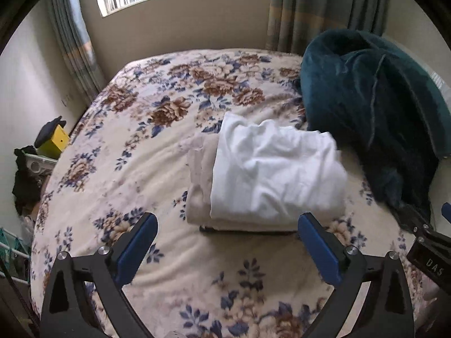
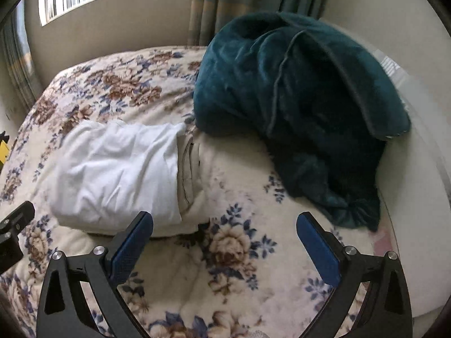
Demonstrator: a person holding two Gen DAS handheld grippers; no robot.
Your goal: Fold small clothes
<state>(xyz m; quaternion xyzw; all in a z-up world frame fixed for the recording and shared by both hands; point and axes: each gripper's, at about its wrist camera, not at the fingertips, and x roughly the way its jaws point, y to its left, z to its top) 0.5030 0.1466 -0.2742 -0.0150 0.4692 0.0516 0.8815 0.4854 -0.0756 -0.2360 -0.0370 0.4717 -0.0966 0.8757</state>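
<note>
A folded white garment (image 1: 276, 169) lies on top of a folded cream garment (image 1: 197, 191) on the floral bed cover (image 1: 141, 140). A dark item peeks out under the stack's near edge. My left gripper (image 1: 227, 225) is open and empty, just in front of the stack. The stack shows in the right wrist view with the white garment (image 2: 118, 171) over the cream one (image 2: 188, 169). My right gripper (image 2: 224, 224) is open and empty, at the stack's near right corner. The right gripper's body (image 1: 431, 250) shows at the left view's right edge.
A rumpled dark teal blanket (image 1: 375, 112) (image 2: 304, 107) is heaped to the right of the stack, near the wall. A window and curtains (image 1: 310, 8) are behind the bed. A yellow box (image 1: 56, 140) and clutter sit off the bed's left side.
</note>
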